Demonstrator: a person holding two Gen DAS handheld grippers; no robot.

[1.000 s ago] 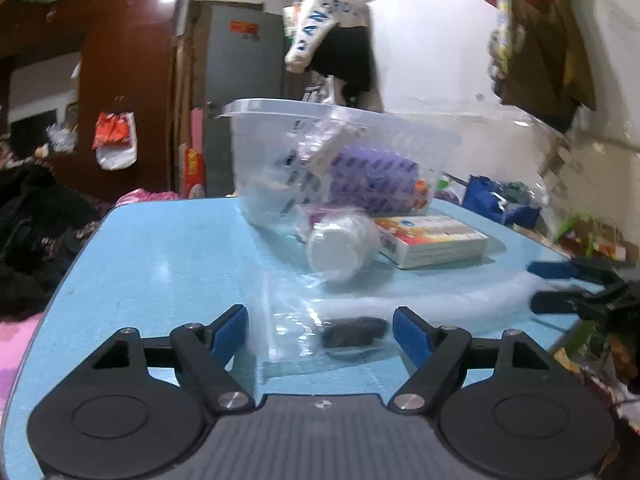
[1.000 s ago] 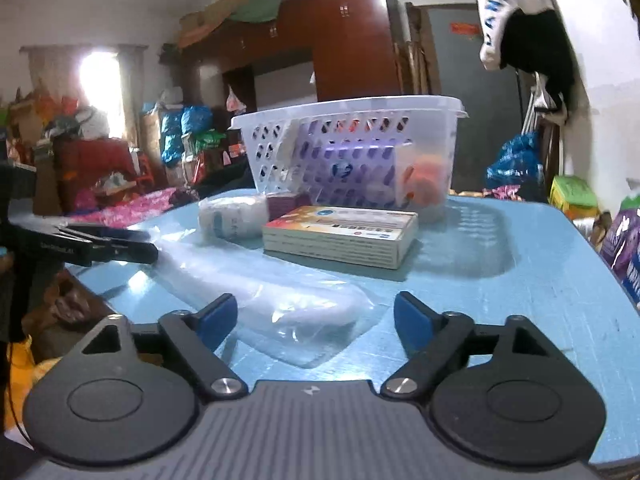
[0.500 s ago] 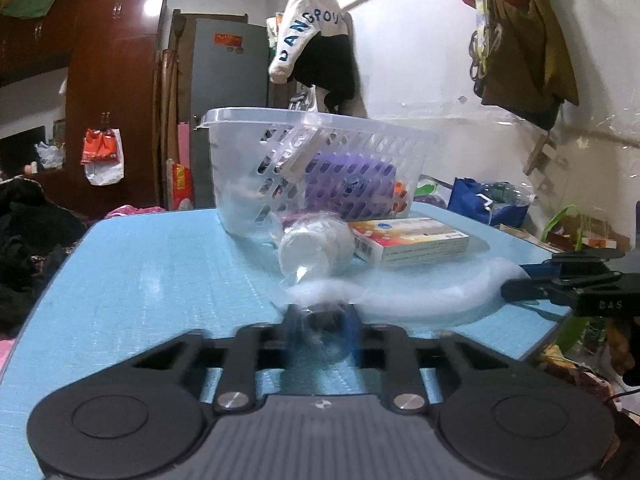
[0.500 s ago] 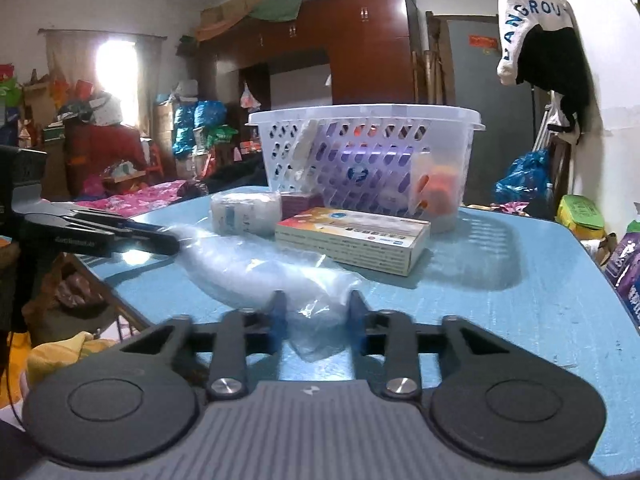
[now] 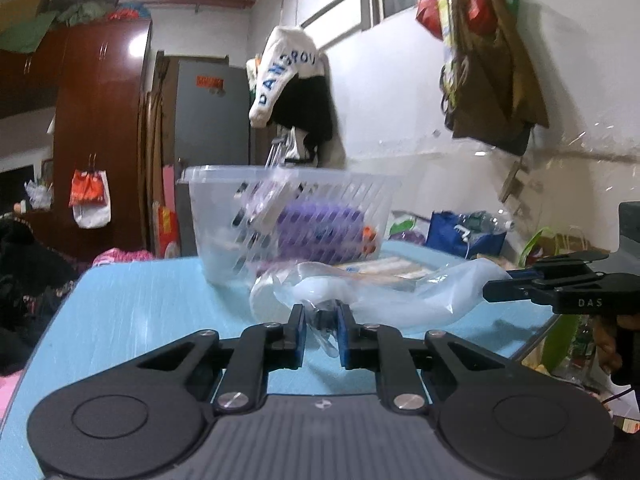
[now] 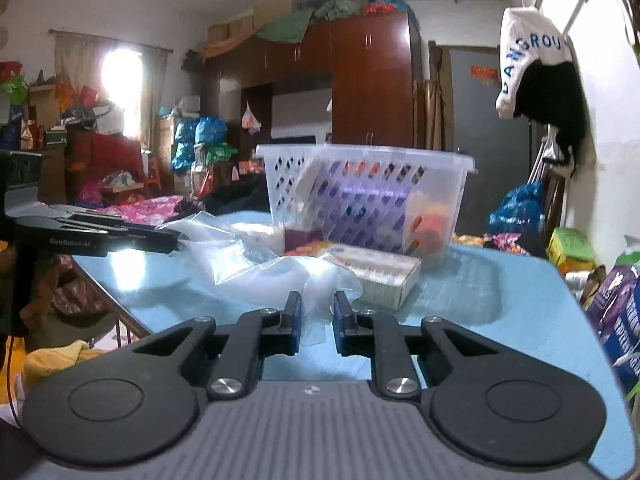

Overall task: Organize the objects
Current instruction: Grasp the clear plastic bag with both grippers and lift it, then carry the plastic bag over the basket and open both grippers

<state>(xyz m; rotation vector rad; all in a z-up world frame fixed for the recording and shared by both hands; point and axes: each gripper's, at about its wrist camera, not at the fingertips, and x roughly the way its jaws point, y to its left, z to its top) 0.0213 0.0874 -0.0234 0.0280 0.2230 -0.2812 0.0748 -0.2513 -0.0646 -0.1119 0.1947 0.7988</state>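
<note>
Your left tongs (image 5: 322, 330) and right tongs (image 6: 313, 322) are each pinched onto opposite ends of the clear plastic bag (image 5: 400, 296), which stretches between them just above the blue bench (image 5: 140, 304), in front of the white basket (image 6: 360, 196) and the flat box (image 6: 376, 276).

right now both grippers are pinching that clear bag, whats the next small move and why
Probably lift the clear plastic bag a little higher and carry it toward the white basket. The left gripper and right gripper each pinch an end, the bag sags over the flat box, and the basket stands just behind.
</note>
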